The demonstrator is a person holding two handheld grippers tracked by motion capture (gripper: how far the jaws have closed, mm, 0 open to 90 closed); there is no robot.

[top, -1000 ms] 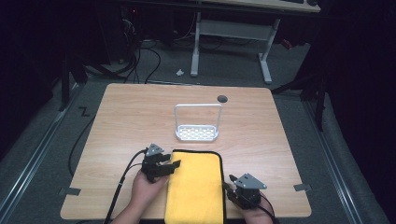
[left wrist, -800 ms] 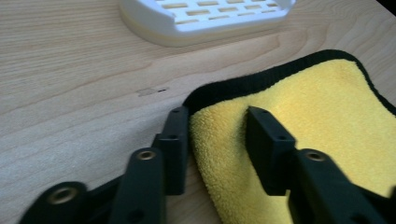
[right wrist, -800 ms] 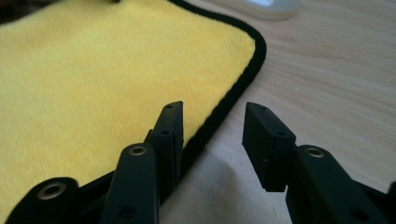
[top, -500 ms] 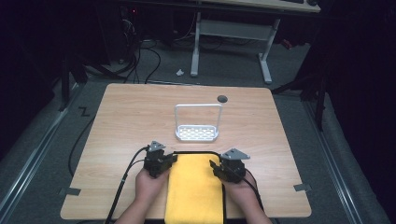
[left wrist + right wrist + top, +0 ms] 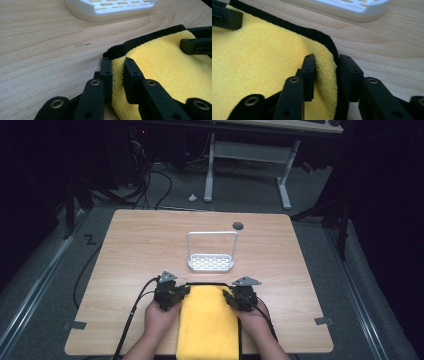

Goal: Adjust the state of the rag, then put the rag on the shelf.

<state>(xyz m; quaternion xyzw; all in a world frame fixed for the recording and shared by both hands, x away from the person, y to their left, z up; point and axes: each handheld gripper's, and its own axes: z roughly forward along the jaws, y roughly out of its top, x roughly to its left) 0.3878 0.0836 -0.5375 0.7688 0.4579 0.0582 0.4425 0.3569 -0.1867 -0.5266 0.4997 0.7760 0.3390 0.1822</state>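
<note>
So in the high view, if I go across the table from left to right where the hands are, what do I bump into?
left gripper → yellow towel → right gripper

Your work surface is a light wooden table [image 5: 135,245] with rounded corners, standing on a grey floor [image 5: 45,265]. Directly on it you have a yellow cloth [image 5: 207,325] with a black border, lying flat at the near edge and centred before you. Beyond the cloth, near the table's middle, lies a white slotted tray [image 5: 211,262] with an upright loop handle; cloth and tray are close but apart. A small dark round spot [image 5: 238,225] sits toward the far edge, behind the tray.
</note>
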